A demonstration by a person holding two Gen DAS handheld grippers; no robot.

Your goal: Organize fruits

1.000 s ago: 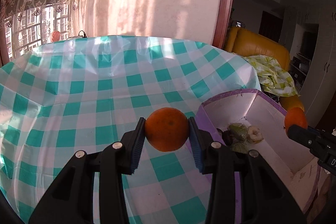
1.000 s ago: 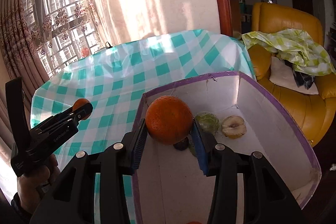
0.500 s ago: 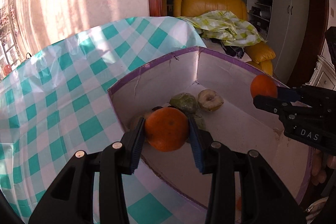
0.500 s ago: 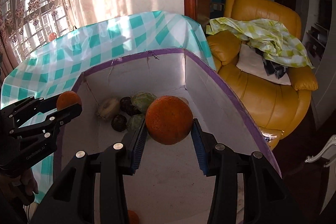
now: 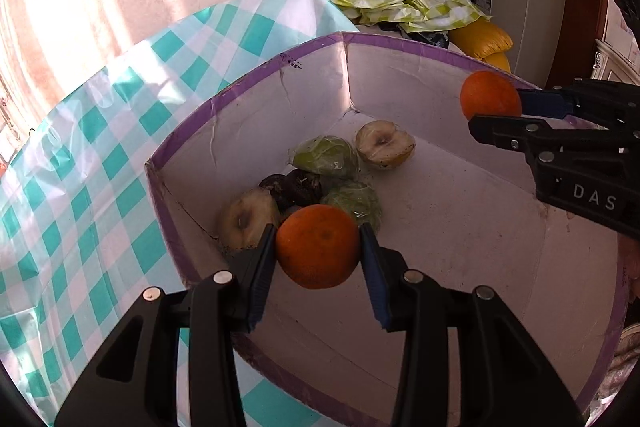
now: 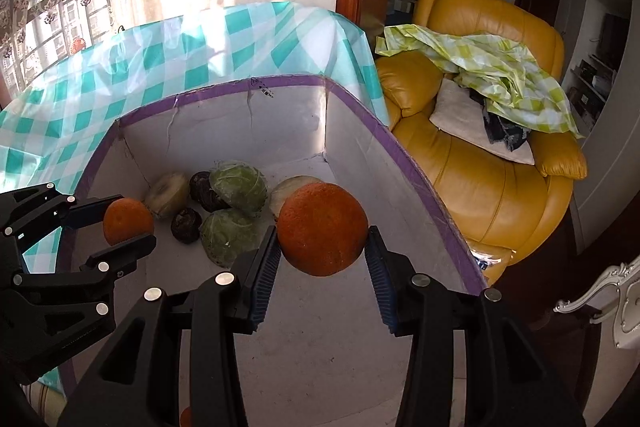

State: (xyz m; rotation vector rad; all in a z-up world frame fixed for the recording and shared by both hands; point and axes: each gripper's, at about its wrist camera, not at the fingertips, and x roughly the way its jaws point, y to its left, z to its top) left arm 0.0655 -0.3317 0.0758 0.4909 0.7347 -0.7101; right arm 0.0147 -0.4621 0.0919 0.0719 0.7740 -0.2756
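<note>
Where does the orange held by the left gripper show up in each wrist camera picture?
Left wrist view: lower centre, the orange between the left gripper's pads, over the box.
Right wrist view: left edge, the same orange, small, beside the dark fruits.
Shared landmark: the purple-rimmed box with the green cabbages inside.

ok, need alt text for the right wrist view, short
The right hand-held gripper holds an orange over an open white box with a purple rim, its jaws starting to open. At left, the left hand-held gripper holds a second orange over the same box, which contains green, dark and pale fruit.
</note>
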